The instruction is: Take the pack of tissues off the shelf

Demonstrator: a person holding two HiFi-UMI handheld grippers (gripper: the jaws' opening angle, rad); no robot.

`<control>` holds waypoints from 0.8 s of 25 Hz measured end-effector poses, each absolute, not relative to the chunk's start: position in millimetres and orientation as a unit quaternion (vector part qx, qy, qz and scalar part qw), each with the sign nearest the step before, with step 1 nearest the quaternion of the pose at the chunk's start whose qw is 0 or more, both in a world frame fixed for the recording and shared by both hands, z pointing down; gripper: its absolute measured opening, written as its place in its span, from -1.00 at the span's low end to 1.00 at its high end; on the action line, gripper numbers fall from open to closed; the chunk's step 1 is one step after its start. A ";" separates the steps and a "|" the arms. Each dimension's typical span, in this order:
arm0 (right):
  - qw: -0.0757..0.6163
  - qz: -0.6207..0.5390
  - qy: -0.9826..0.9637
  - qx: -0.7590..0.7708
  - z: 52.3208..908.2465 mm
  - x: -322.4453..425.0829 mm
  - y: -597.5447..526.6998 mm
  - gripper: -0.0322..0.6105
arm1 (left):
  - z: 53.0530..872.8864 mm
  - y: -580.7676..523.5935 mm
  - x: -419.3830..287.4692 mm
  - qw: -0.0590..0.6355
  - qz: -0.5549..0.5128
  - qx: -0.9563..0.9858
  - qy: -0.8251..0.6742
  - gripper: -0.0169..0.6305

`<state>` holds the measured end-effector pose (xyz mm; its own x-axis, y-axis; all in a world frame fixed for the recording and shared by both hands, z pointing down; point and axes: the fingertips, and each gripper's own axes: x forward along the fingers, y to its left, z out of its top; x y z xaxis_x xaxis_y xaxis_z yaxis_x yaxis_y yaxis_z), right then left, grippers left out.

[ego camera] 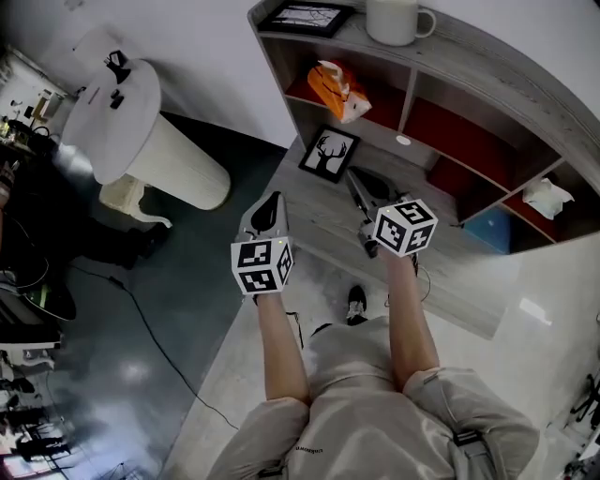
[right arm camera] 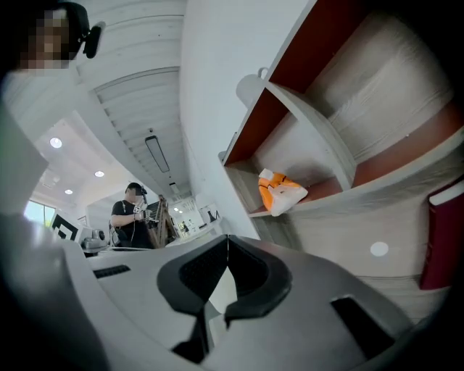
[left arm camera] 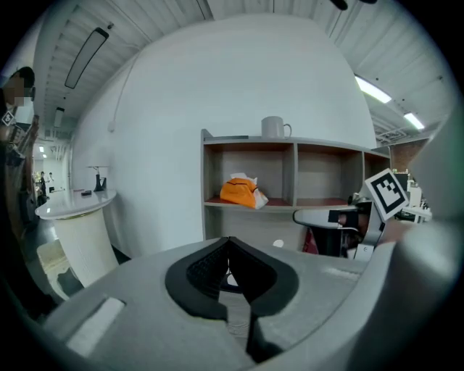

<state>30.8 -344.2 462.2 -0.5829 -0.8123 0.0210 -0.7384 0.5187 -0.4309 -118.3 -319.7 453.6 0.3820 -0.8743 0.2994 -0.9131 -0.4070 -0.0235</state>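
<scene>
— Well, where do I stand? Both my grippers hang over the counter [ego camera: 469, 291] in front of the shelf [ego camera: 487, 58], and neither holds anything. The left gripper [left arm camera: 229, 240] has its fingers closed tip to tip, and so does the right gripper [right arm camera: 228, 239].

— And the pack of tissues [ego camera: 339, 89]?

— It's the orange one, lying in the shelf's top left compartment, on the red floor near the front edge and well apart from both grippers. The left gripper view shows it straight above my fingers. The right gripper view shows it up and to the right.

— So how would you go in?

— I'd use one gripper, probably the right, since its fingers point roughly that way in the head view. I'd spread them wide before entering the compartment, not inside it, where the side wall and divider look close. Then I'd come in level, put a finger on either side of the pack's middle, and close gently. It looks soft, so a moderate pinch should hold it.

— Anything to mind?

— The mug [ego camera: 394, 19] on the top board above, and the framed deer picture [ego camera: 329, 153] on the counter below. I'd keep the other gripper back and draw the pack straight out.
</scene>
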 end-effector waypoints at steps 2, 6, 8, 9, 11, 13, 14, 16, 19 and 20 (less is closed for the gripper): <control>0.078 -0.205 0.866 -0.449 471.4 26.1 -344.3 -0.85 | 460.2 -321.6 -128.0 0.081 0.131 0.822 -0.548 -0.92; 0.083 -0.218 0.858 -0.457 476.6 27.0 -350.2 -0.85 | 471.2 -329.0 -130.3 0.093 0.130 0.826 -0.540 -0.92; 0.089 -0.221 0.852 -0.467 475.8 31.2 -355.0 -0.85 | 473.3 -337.4 -125.0 0.094 0.130 0.835 -0.527 -0.92; 0.088 -0.221 0.849 -0.473 475.8 33.4 -357.8 -0.85 | 473.4 -342.8 -122.6 0.095 0.129 0.839 -0.520 -0.92; 0.091 -0.219 0.841 -0.487 474.7 38.9 -366.0 -0.85 | 472.3 -357.2 -116.9 0.094 0.125 0.848 -0.506 -0.92; 0.101 -0.219 0.828 -0.506 472.2 47.7 -377.1 -0.85 | 471.2 -373.4 -107.7 0.086 0.131 0.860 -0.486 -0.92; 0.103 -0.218 0.820 -0.519 471.0 53.2 -383.0 -0.85 | 470.3 -381.5 -102.3 0.077 0.139 0.866 -0.473 -0.92; 0.093 -0.207 0.803 -0.551 467.8 62.3 -394.6 -0.85 | 466.3 -398.3 -94.8 0.055 0.156 0.877 -0.450 -0.92; 0.081 -0.191 0.788 -0.580 462.2 62.9 -407.9 -0.85 | 455.8 -424.6 -94.3 0.053 0.151 0.890 -0.427 -0.92; 0.078 -0.189 0.785 -0.585 461.1 61.5 -411.3 -0.85 | 453.1 -432.4 -93.7 0.055 0.146 0.894 -0.420 -0.92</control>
